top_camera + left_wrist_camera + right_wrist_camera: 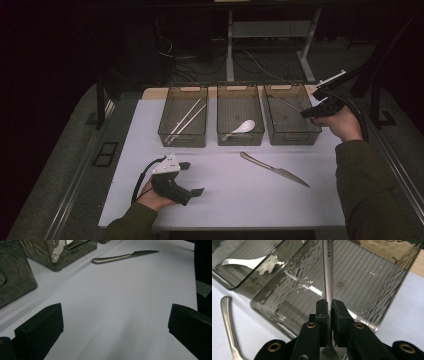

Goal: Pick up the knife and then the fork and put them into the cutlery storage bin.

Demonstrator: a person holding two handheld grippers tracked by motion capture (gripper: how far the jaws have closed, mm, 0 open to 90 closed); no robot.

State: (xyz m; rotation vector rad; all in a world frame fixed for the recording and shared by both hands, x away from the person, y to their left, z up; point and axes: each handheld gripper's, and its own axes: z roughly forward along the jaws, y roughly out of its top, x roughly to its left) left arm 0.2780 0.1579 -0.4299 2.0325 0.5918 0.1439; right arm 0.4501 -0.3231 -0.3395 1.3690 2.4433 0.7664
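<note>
The right gripper (329, 312) holds a slim metal utensil (328, 270), jaws clamped tight on its flat handle, with a rounded end showing below the pads; spoon or fork cannot be told. The utensil hangs over the right-hand bin (291, 114), one of three smoked translucent plastic bins with ribbed floors. It is judged stiff, light, polished and slippery; a grip across the flat of the handle, as now, suits it best. The middle bin (239, 115) holds a white spoon (243, 127); the left bin (184, 116) holds chopsticks (186, 120). A steel table knife (274, 169) lies on the white desk (225, 200). The left gripper (192, 178) rests near the desk, jaws wide, empty.
</note>
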